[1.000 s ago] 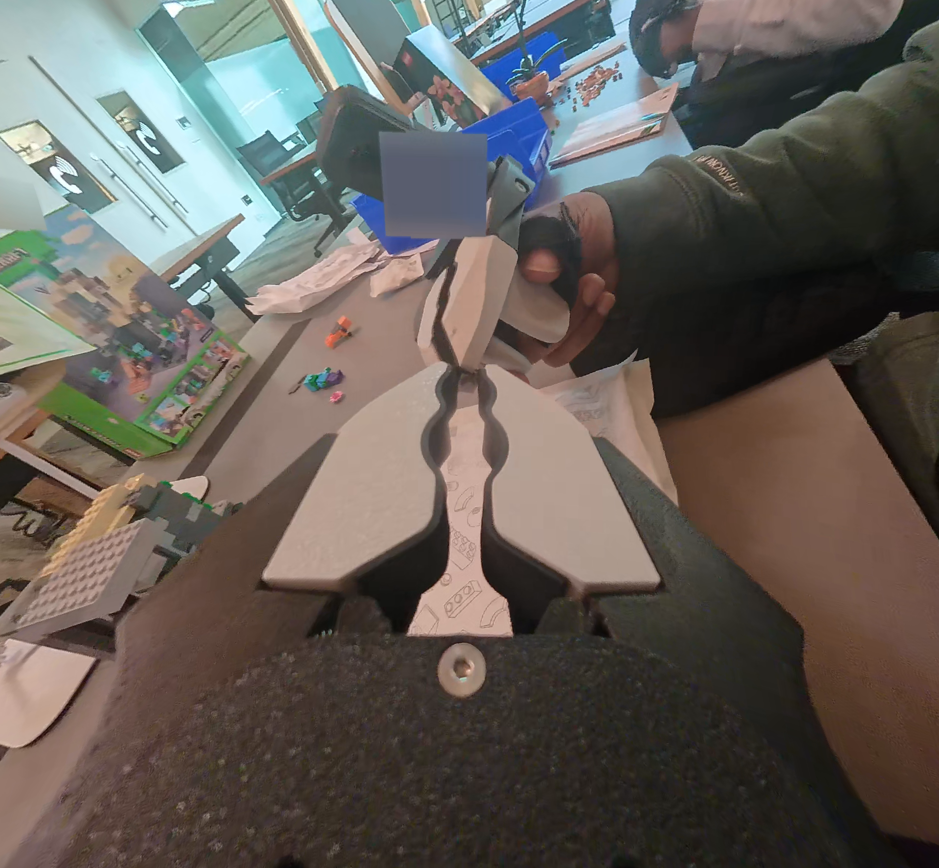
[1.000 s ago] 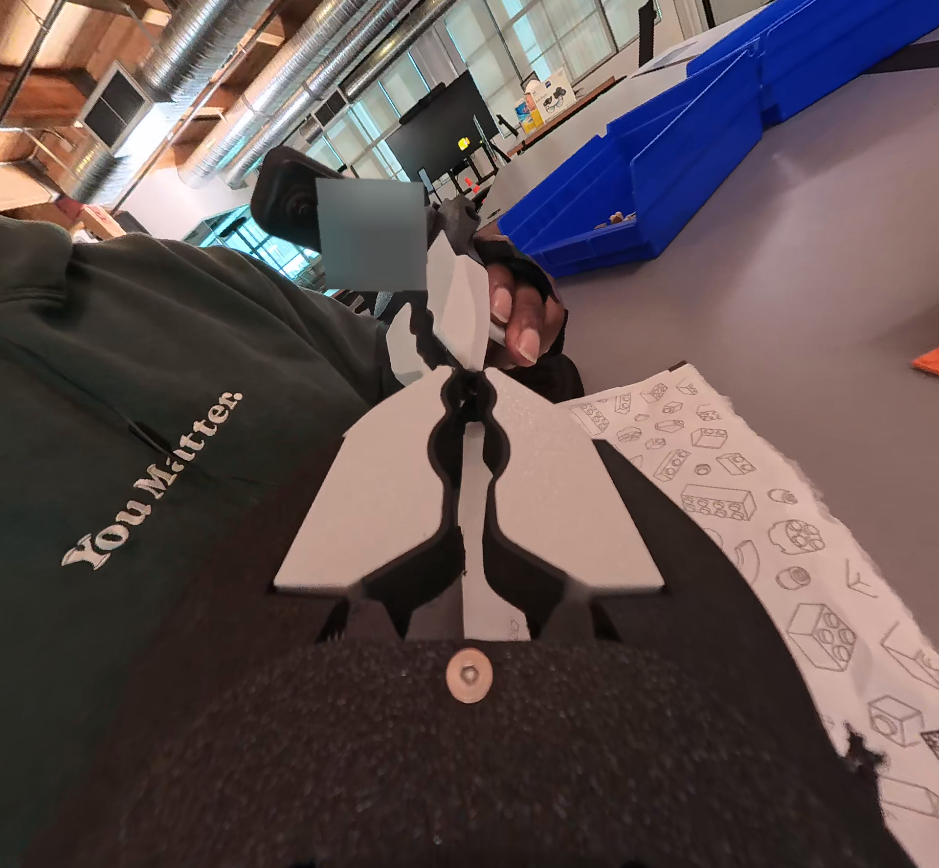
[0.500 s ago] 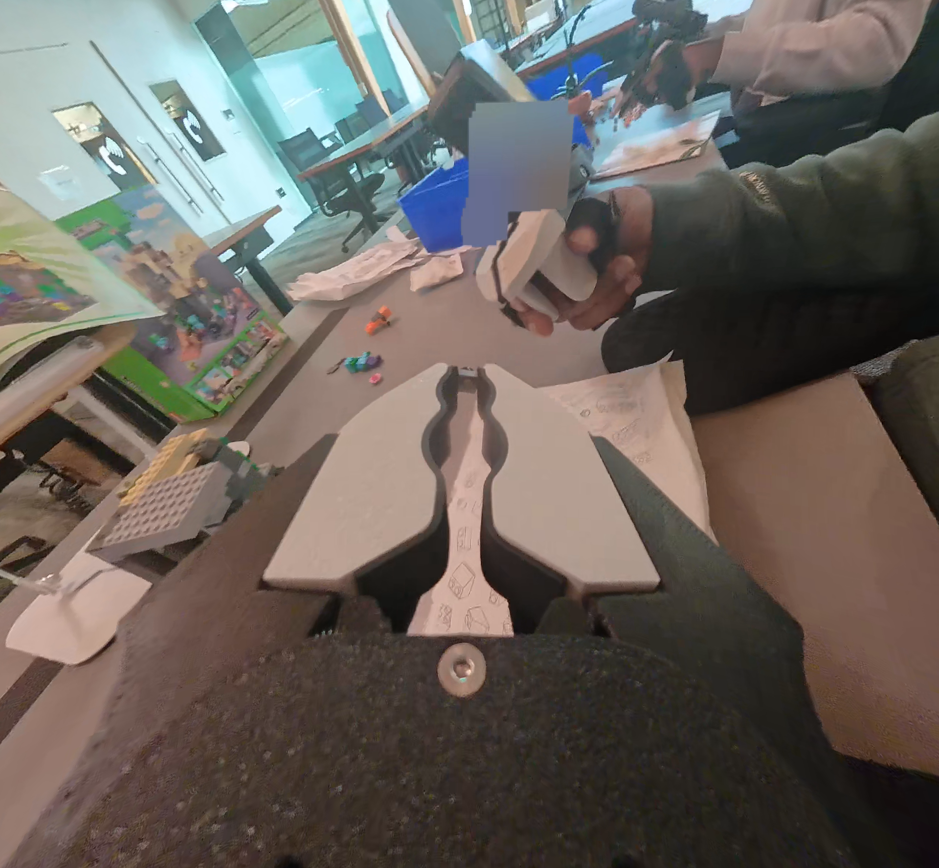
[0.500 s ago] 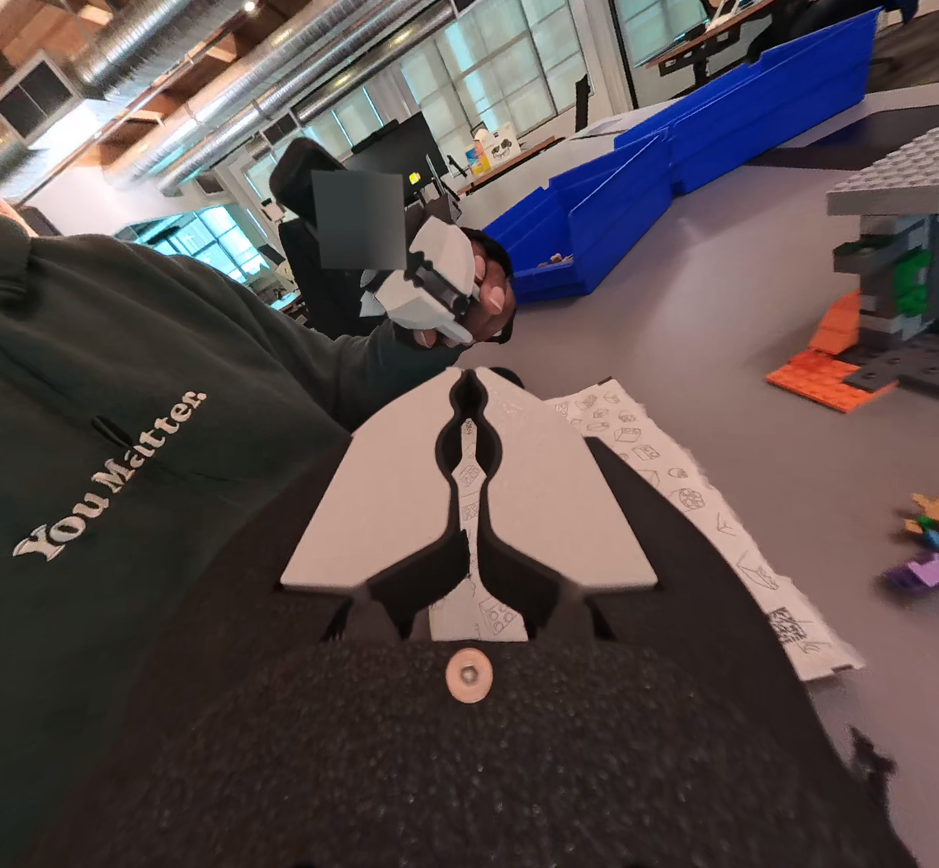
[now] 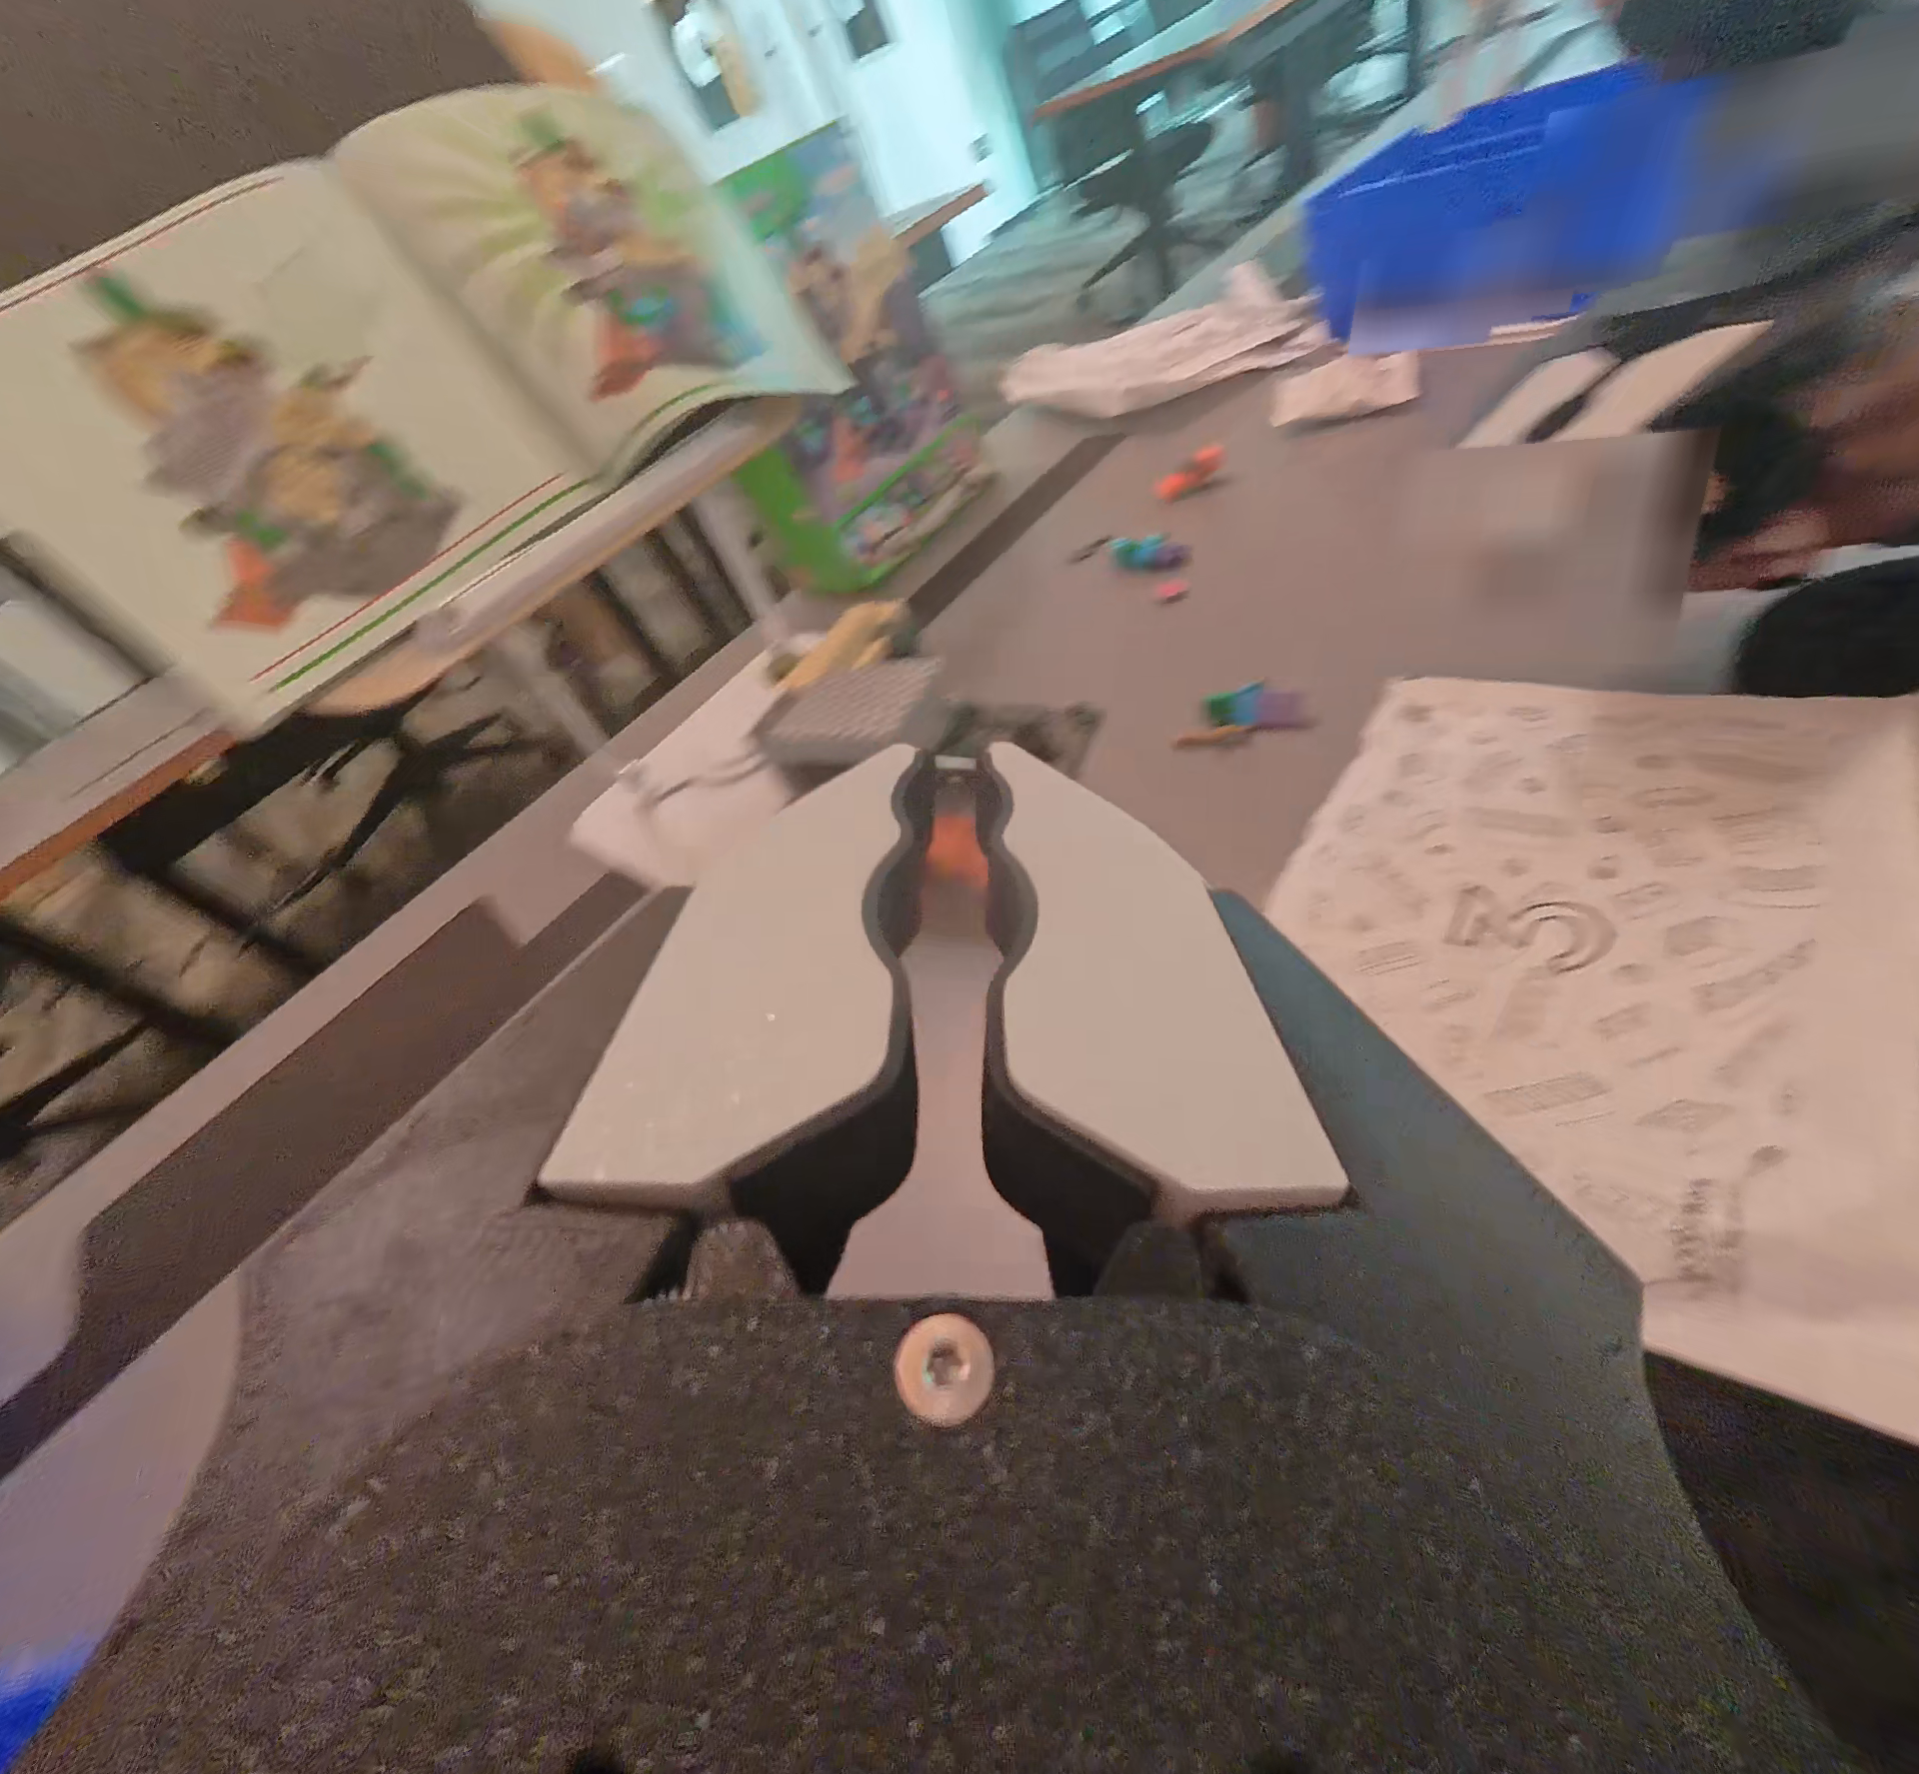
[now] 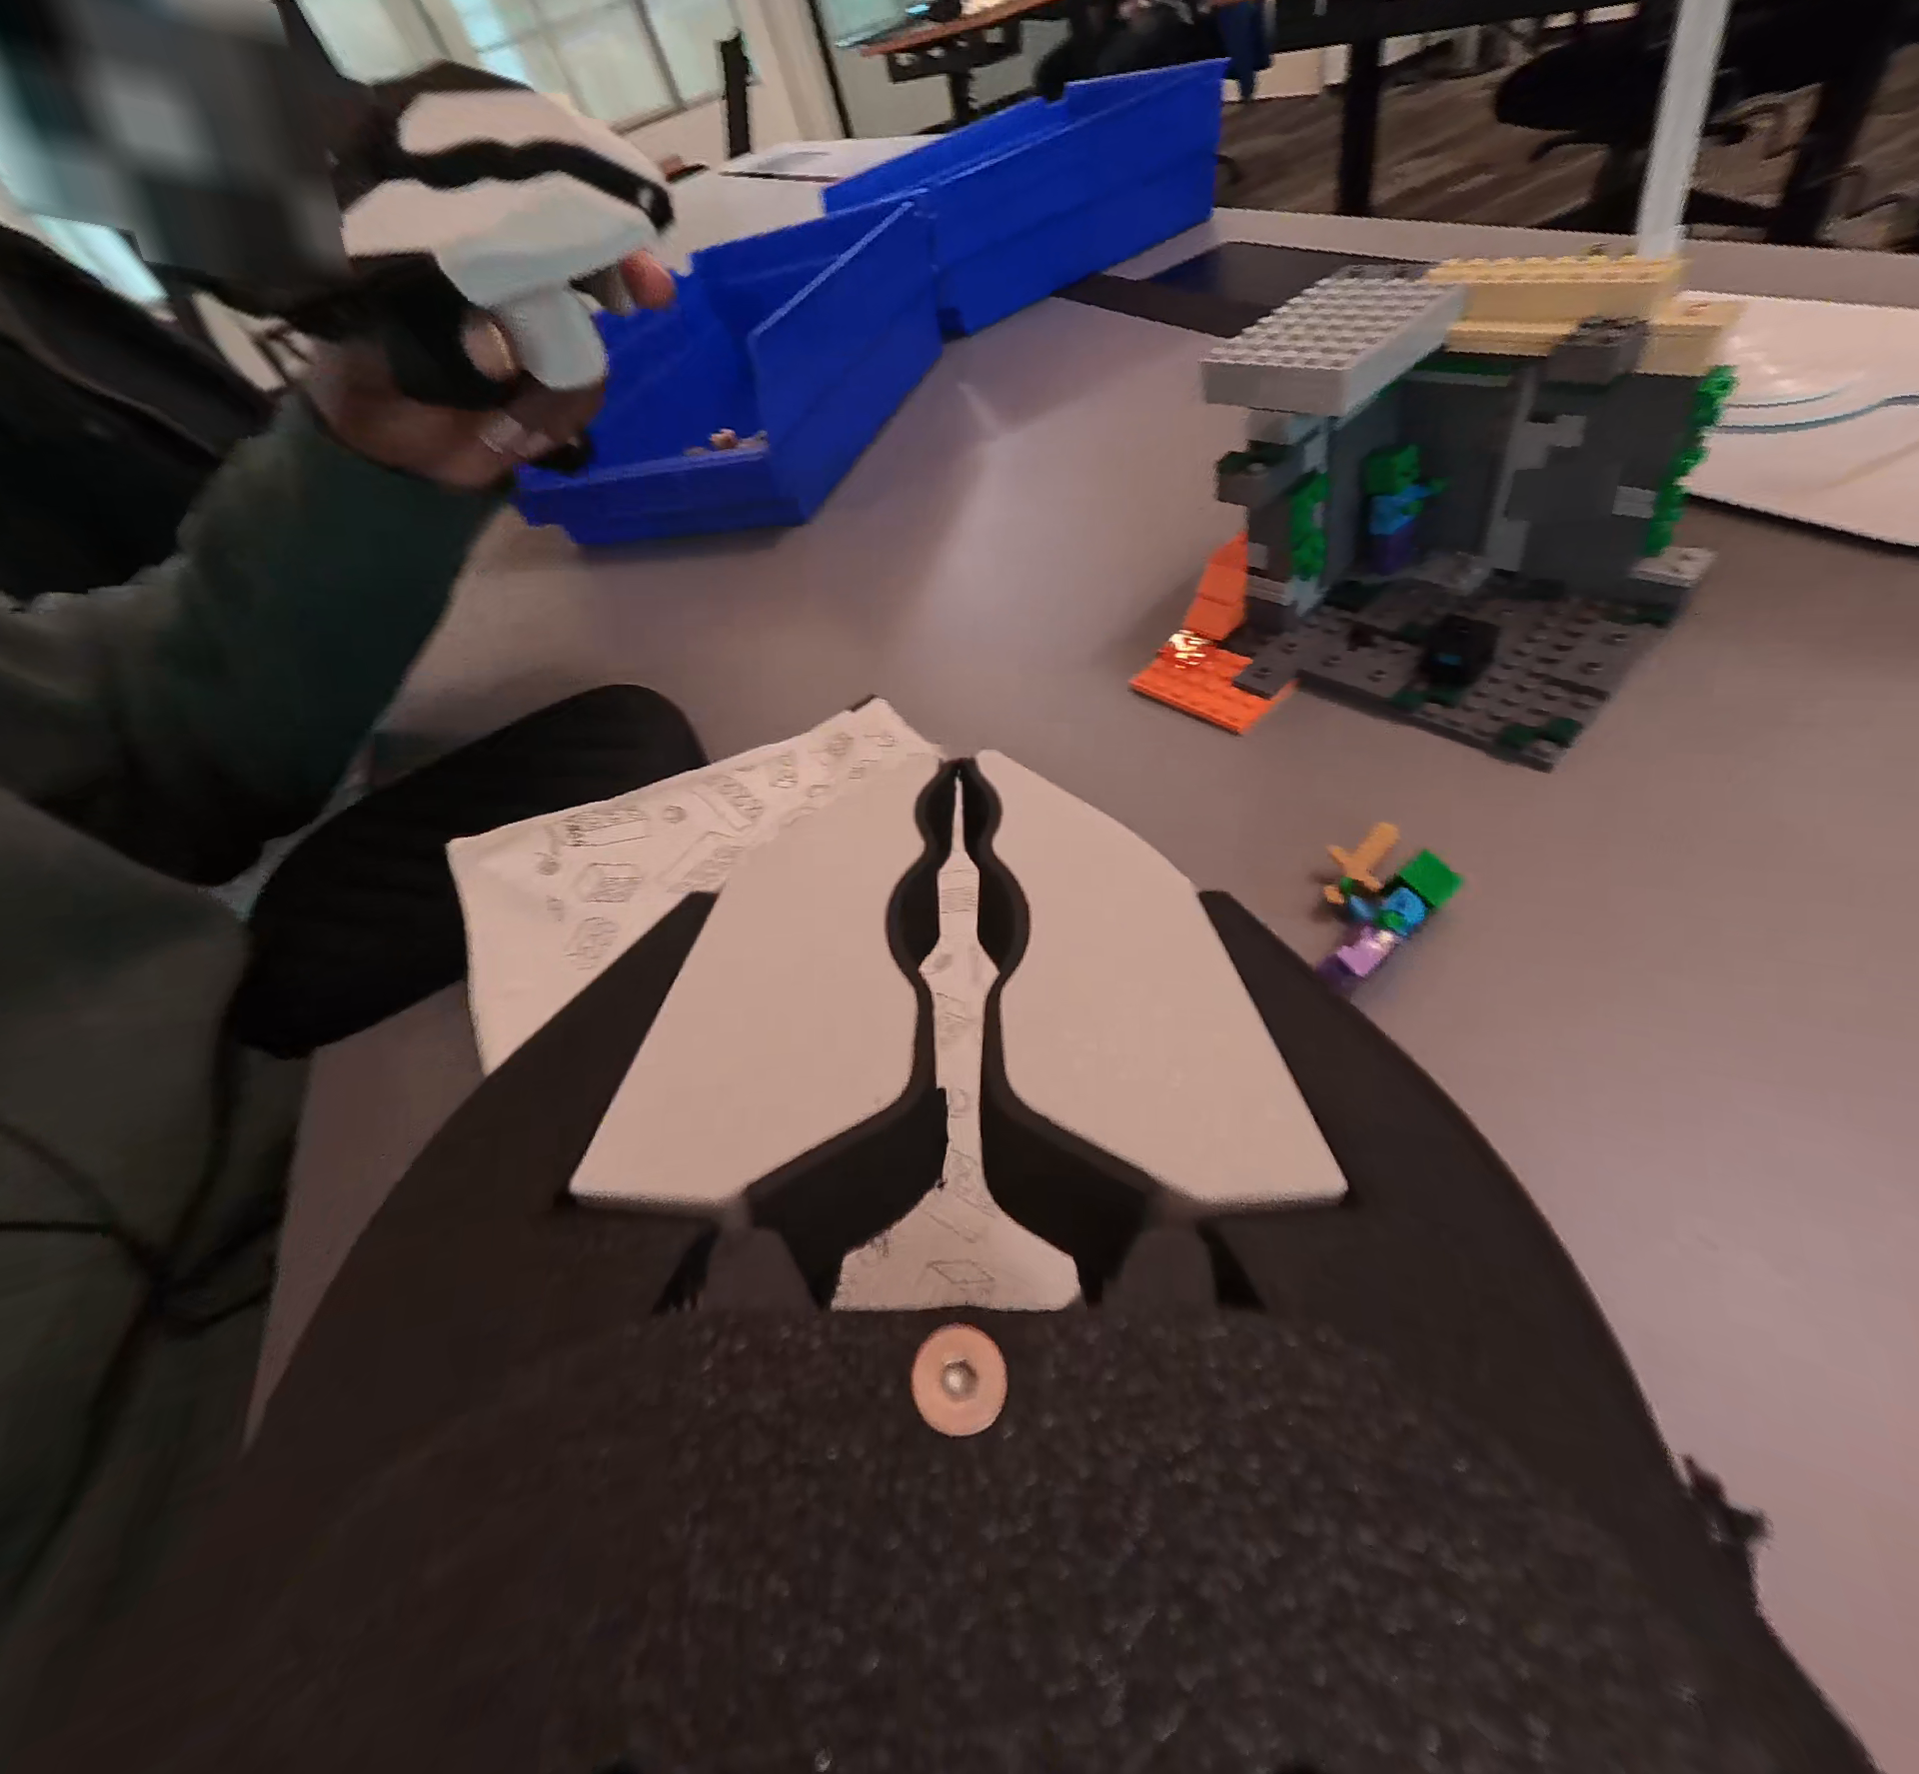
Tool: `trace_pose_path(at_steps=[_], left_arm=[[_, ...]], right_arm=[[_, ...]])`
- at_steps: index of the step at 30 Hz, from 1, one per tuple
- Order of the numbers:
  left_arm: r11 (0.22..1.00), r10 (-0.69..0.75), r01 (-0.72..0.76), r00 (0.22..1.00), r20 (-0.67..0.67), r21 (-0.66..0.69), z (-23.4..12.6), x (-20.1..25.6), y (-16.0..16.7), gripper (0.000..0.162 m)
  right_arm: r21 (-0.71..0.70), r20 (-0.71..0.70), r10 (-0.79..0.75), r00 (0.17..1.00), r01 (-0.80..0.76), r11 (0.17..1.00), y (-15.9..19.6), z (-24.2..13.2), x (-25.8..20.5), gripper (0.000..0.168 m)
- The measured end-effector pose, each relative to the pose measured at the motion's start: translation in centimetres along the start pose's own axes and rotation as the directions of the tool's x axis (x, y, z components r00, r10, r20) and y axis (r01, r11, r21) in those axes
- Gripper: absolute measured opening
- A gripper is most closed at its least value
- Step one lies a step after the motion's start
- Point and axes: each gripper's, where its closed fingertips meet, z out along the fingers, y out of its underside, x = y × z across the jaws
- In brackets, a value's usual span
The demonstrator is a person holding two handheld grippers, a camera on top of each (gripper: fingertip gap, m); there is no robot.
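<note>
The left claw (image 5: 957, 767) has its fingers pressed together at the tips and pinches nothing. It hangs above the grey bench (image 5: 1350, 582), pointed toward a brick-built structure (image 5: 862, 712) that shows just past its tips, badly blurred. An orange smear shows through the slot between the fingers. To its right lies a white printed paper sheet (image 5: 1620, 977), and beyond that small loose toy pieces (image 5: 1251, 712) are scattered on the bench. An open picture booklet (image 5: 363, 395) stands off to the left, with a colourful box (image 5: 883, 437) behind it.

The right claw (image 6: 957, 769) is likewise closed tip to tip and empty. It hovers over the same paper sheet (image 6: 582, 883), whose near edge runs under its fingers. Just to its right a small toy figure (image 6: 1386, 904) lies on the bench (image 6: 935, 561), apart from the claw. Farther off stands the brick-built structure (image 6: 1475, 499), with grey walls, a tan and grey roof and an orange plate at its front left corner. Blue bins (image 6: 935, 291) sit at the back left. The left claw (image 6: 498, 208) shows high at the left, held in a hand (image 6: 447, 416) with a dark green sleeve.
</note>
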Motion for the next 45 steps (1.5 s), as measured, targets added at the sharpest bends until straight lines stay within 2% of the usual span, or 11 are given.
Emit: trace_pose_path(at_steps=[5,10,13,18,26,29,37,41,43,45], left_arm=[[0.971,-0.088,0.142,0.959,0.269,-0.189,-4.8,-8.0,4.2,0.007],[0.882,-0.089,0.293,0.873,0.479,-0.369,-10.0,-13.9,9.8,0.007],[0.812,-0.092,0.380,0.833,0.546,-0.443,-12.3,-15.7,12.9,0.007],[0.735,-0.108,0.482,0.777,0.620,-0.476,-14.4,-16.9,16.6,0.007],[0.674,-0.141,0.518,0.790,0.596,-0.527,-14.0,-16.2,20.0,0.008],[0.671,-0.143,0.503,0.809,0.570,-0.545,-13.7,-15.6,20.4,0.017],[0.694,-0.180,0.480,0.837,0.516,-0.536,-12.7,-14.1,20.3,0.040],[0.701,-0.241,0.469,0.865,0.441,-0.537,-11.6,-12.3,19.9,0.051],[0.714,-0.242,0.453,0.875,0.419,-0.534,-11.1,-11.7,19.6,0.049],[0.720,-0.249,0.433,0.890,0.381,-0.542,-10.6,-10.9,19.2,0.054]], right_arm=[[-0.004,-0.246,0.029,0.969,-0.031,1.000,0.3,-1.3,4.2,0.000],[-0.002,-0.364,0.068,0.929,-0.074,0.997,0.7,-3.0,6.6,0.000],[-0.013,-0.412,0.048,0.910,-0.059,0.998,0.9,-3.9,7.4,0.000],[-0.007,-0.423,0.061,0.904,-0.071,0.997,1.2,-4.4,7.7,0.000],[-0.035,-0.417,0.049,0.908,-0.070,0.997,1.8,-3.9,7.6,0.000],[-0.040,-0.411,0.049,0.910,-0.072,0.997,1.9,-3.7,7.5,0.000],[-0.082,-0.401,0.043,0.915,-0.082,0.993,2.8,-3.1,7.5,0.000],[-0.094,-0.393,0.041,0.919,-0.084,0.992,3.1,-2.9,7.4,0.000],[-0.098,-0.389,0.040,0.921,-0.085,0.992,3.1,-2.8,7.3,0.000],[-0.097,-0.386,0.040,0.922,-0.083,0.992,3.1,-2.8,7.2,0.000]])
